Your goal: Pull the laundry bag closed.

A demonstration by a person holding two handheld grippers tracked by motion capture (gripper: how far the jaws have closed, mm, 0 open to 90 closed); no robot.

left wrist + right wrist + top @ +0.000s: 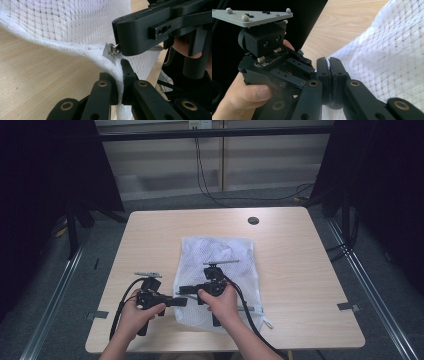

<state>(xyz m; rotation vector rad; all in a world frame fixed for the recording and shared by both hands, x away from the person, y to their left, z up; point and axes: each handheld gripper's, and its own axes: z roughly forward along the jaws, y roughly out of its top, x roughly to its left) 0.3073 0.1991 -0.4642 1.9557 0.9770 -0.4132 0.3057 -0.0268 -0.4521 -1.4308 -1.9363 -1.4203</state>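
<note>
A white mesh bag (222,251) lies flat on the light wooden table (295,270), and its weave shows close up in both gripper views (75,22) (392,60). My left gripper (184,301) points right at the bag's near left edge and is shut on a fold of the mesh hem (119,86). My right gripper (182,291) points left, tip to tip with the left one. In the left gripper view its black jaws pinch the small metal zipper pull (113,50). In its own view the right gripper (329,72) is shut, with the pull hidden between the pads.
A small dark round disc (253,220) sits near the table's far edge. A white tab of the bag (267,323) pokes out at its near right corner. Cables trail from both grippers toward the front edge. Dark curtains and metal rails flank the table.
</note>
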